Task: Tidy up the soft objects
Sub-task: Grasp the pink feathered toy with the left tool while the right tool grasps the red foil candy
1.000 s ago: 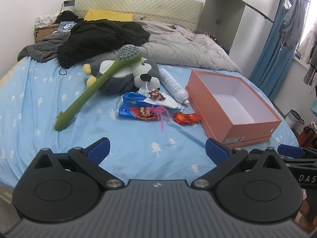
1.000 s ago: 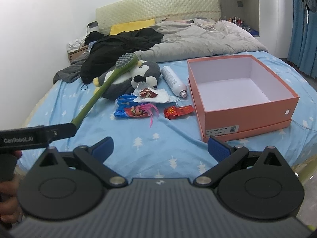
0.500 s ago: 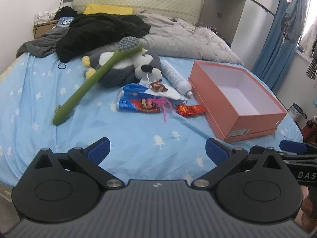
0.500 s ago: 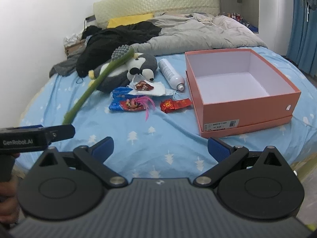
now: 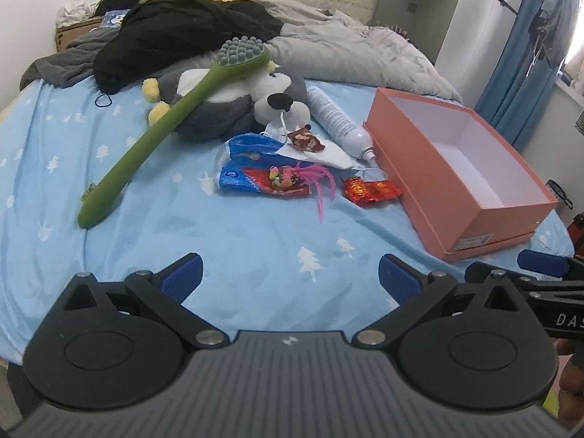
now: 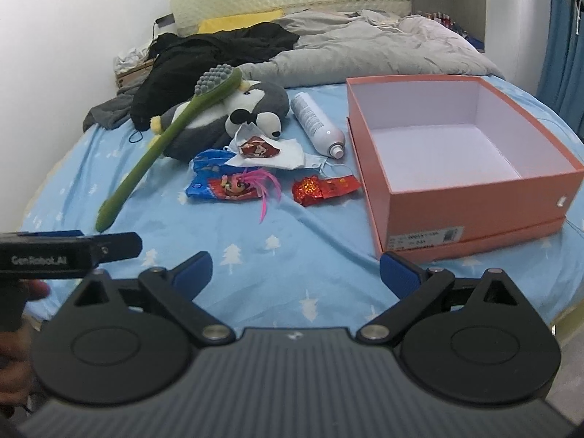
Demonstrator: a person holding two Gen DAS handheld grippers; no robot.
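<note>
A grey and white plush penguin lies on the blue bed sheet with a long green brush resting across it. In front lie a blue snack bag, a white face mask, a small dark red wrapper, a red foil wrapper and a white spray can. An orange box stands open to the right. My left gripper and right gripper hover open over the near sheet, holding nothing.
A black garment and a grey duvet are heaped at the back by the headboard. Blue curtains hang at the right. The bed's near edge is just below both grippers.
Both grippers have moved forward and closer over the bed, so the pile and the box look larger. Nothing on the bed has shifted.
</note>
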